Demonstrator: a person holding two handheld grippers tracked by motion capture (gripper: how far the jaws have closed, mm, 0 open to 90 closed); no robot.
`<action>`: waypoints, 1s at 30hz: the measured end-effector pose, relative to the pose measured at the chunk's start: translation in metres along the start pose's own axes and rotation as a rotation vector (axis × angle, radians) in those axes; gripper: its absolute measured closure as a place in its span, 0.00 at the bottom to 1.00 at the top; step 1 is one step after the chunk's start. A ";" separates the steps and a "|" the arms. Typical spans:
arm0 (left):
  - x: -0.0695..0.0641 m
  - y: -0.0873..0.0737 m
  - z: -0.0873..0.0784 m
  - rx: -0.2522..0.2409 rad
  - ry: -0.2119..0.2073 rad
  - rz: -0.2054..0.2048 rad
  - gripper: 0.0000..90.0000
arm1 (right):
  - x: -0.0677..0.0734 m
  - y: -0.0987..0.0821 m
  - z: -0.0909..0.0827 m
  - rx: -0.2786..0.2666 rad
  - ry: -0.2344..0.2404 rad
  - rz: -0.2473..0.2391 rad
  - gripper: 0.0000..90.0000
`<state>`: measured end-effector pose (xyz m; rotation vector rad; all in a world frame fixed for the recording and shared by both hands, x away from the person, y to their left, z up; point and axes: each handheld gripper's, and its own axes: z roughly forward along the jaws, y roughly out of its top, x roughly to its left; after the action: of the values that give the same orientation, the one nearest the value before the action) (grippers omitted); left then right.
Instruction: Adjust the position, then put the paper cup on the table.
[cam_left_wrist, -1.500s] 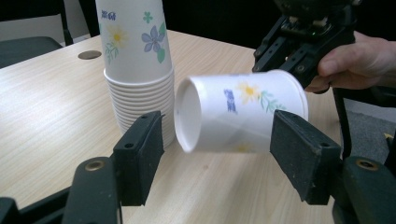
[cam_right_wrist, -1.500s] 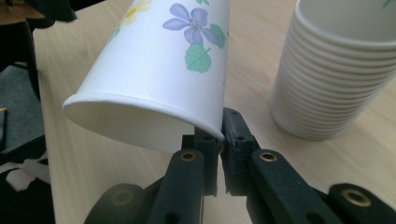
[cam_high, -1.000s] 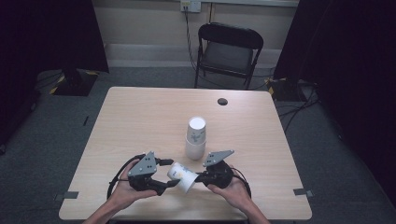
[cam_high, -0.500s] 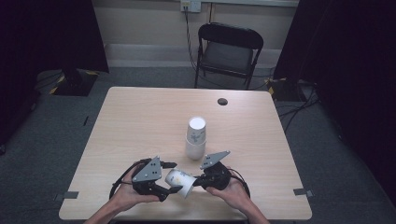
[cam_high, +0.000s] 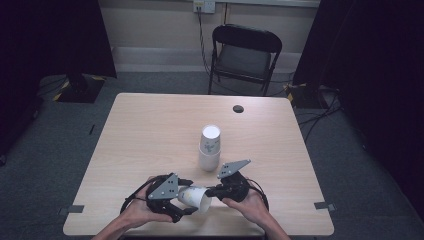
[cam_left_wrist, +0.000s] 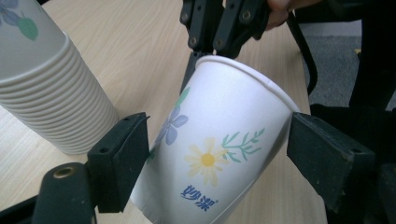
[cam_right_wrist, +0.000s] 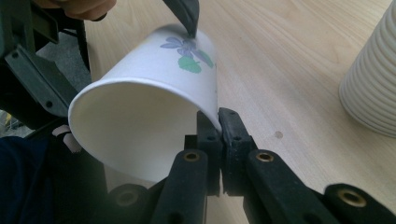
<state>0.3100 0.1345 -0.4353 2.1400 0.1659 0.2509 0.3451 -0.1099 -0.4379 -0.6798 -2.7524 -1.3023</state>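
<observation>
A single white paper cup with a flower print lies tilted on its side near the table's front edge, its mouth toward my right gripper. In the right gripper view, the right gripper is shut on the cup's rim, one jaw inside and one outside. In the left gripper view, my left gripper is open around the cup's body; one jaw is close against it and the other stands clear. A tall stack of the same cups stands upside down just beyond both grippers.
The light wooden table carries a small black round thing near its far edge. A black folding chair stands behind the table. Dark carpet and cables surround it.
Both grippers and the cup between them have shifted slightly toward the table's front edge. The stack has not moved.
</observation>
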 end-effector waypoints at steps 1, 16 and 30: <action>-0.001 0.000 0.000 0.000 0.000 0.000 0.23 | 0.000 0.000 0.000 -0.004 0.001 -0.001 0.99; -0.007 -0.001 0.008 0.058 0.059 0.067 0.18 | -0.001 0.006 -0.003 -0.056 0.029 0.067 0.99; 0.000 -0.006 0.007 0.040 0.075 -0.045 0.26 | -0.002 0.011 -0.001 -0.126 0.021 0.108 0.97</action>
<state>0.3118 0.1317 -0.4441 2.1653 0.2644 0.3034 0.3513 -0.1055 -0.4295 -0.8057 -2.5947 -1.4596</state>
